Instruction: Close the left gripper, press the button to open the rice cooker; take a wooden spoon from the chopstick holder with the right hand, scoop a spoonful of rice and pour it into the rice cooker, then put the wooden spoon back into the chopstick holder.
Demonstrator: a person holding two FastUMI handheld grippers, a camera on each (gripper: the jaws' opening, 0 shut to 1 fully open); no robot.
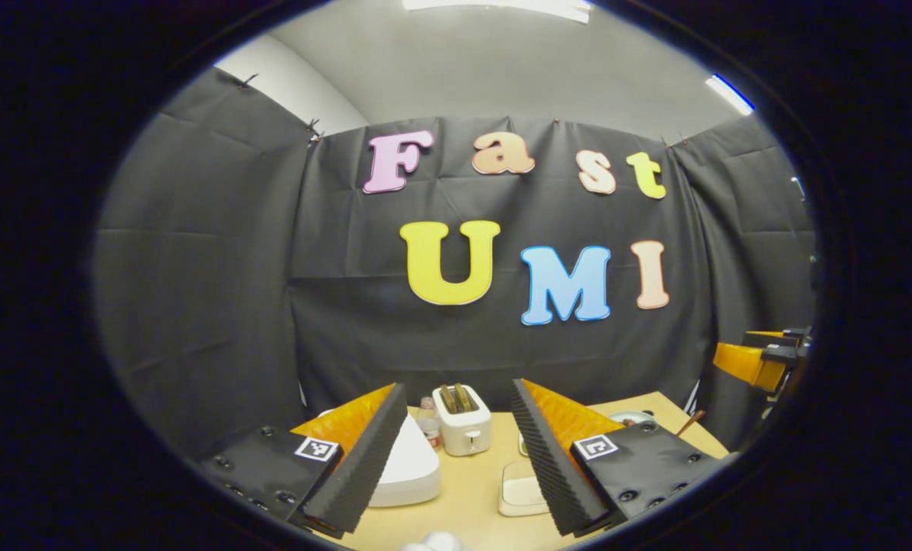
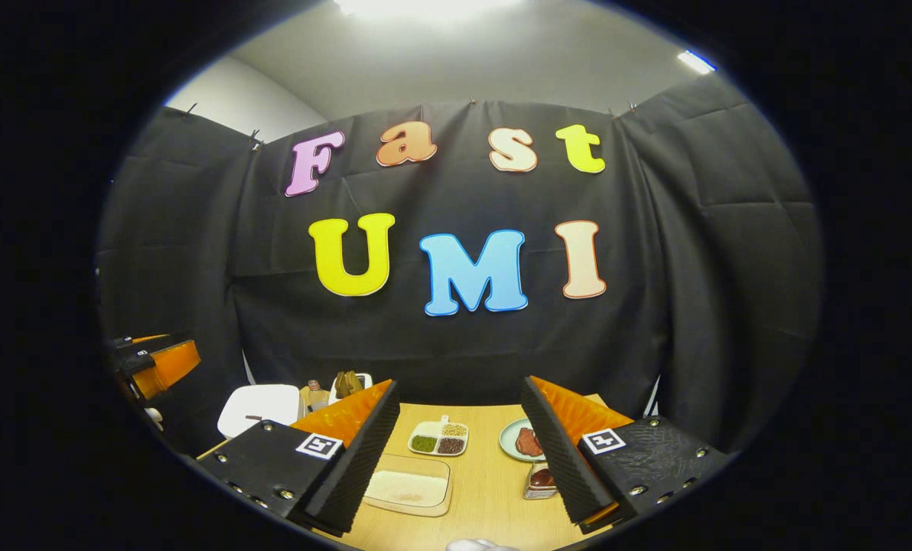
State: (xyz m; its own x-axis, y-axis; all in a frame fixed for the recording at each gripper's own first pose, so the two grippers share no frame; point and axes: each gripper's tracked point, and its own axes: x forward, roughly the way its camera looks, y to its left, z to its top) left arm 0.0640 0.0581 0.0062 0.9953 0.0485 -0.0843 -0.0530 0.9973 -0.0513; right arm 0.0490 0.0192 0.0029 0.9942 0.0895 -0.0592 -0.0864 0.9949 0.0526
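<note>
Left gripper (image 1: pixel 456 451) spread wide, holding nothing, raised above the tabletop (image 1: pixel 471 490). Behind its left finger, white rice cooker (image 1: pixel 410 467), lid down, partly hidden. Just beyond, a small bottle (image 1: pixel 428 422) beside a white toaster (image 1: pixel 464 428). Near the right finger, a pale shallow tray (image 1: pixel 519 490). Far right, wooden spoon (image 1: pixel 690 422) handle poking up at the tabletop edge; holder itself too hidden to make out. Right gripper (image 2: pixel 460 451) likewise wide apart and empty. Between its fingers, clear tray of rice (image 2: pixel 408 486) on the tabletop, then a divided dish of grains (image 2: pixel 438 439). By the right finger, a green plate (image 2: pixel 521 440) with something reddish. Off left, rice cooker again, and the other gripper at the edge.
</note>
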